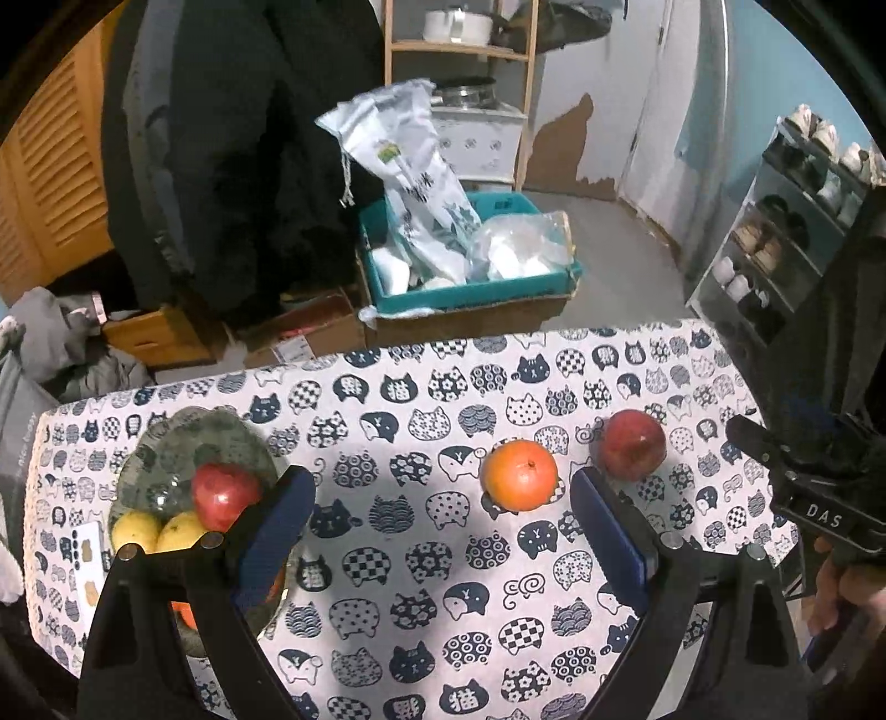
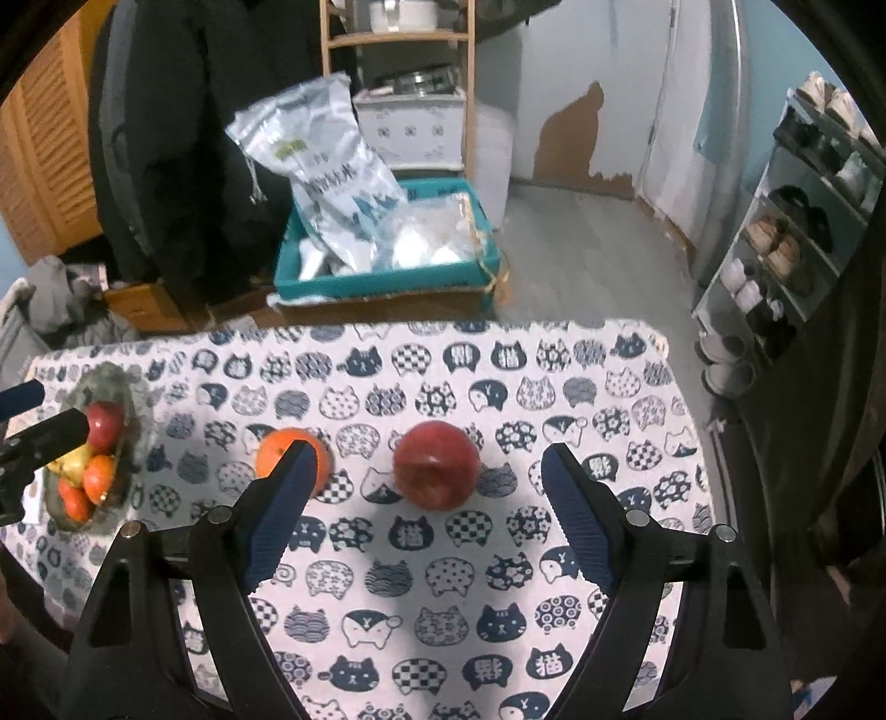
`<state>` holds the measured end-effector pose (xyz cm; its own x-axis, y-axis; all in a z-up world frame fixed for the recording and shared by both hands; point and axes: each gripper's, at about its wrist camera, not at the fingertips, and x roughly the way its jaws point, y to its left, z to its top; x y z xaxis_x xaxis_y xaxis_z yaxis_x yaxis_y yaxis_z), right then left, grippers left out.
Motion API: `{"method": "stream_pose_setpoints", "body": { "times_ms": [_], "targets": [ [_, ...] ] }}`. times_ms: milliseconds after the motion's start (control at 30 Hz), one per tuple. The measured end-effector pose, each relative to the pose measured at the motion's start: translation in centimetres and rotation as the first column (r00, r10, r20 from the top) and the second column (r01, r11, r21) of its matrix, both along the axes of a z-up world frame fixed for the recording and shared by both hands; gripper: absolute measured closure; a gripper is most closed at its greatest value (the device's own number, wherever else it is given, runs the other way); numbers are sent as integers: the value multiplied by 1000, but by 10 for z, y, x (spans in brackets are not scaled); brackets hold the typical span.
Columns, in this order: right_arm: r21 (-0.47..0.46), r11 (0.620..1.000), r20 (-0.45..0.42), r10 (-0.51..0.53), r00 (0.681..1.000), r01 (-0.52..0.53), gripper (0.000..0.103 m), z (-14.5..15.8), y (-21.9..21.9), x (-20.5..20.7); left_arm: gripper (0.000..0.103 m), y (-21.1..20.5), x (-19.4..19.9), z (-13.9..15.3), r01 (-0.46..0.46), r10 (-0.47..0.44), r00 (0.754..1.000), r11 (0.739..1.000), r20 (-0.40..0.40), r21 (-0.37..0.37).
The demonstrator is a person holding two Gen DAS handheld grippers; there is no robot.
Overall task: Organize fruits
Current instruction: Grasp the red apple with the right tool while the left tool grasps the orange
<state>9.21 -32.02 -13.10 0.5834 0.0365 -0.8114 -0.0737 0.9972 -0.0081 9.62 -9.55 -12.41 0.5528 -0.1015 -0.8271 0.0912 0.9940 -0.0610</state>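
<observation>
A loose orange (image 1: 519, 474) (image 2: 288, 451) and a red apple (image 1: 633, 445) (image 2: 437, 464) lie side by side on the cat-print tablecloth (image 1: 421, 554). At the table's left a glass bowl (image 1: 166, 459) (image 2: 116, 387) holds a red apple (image 1: 224, 494), yellow fruits (image 1: 135, 529) and oranges (image 2: 98, 477). My left gripper (image 1: 443, 493) hangs open above the cloth, the orange just inside its right finger. My right gripper (image 2: 426, 471) is open too, with the loose apple in line between its fingers, a little beyond the tips. Neither holds anything.
Beyond the table's far edge a teal crate (image 1: 470, 293) of plastic bags sits on cardboard boxes. Dark coats (image 1: 232, 166) hang at the left, a shoe rack (image 2: 797, 243) stands at the right, and a wooden shelf (image 1: 459, 50) is at the back.
</observation>
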Motion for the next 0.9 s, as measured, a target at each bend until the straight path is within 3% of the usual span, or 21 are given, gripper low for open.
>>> {"method": "stream_pose_setpoints", "body": {
  "times_ms": [567, 900],
  "targets": [
    [20, 1000, -226, -18, 974, 23, 20, -98, -6, 65, 8, -15, 51, -85, -39, 42, 988, 999, -152, 20],
    [39, 998, -321, -31, 947, 46, 20, -145, -7, 87, 8, -21, 67, -114, -47, 42, 976, 999, -213, -16]
  ]
}}
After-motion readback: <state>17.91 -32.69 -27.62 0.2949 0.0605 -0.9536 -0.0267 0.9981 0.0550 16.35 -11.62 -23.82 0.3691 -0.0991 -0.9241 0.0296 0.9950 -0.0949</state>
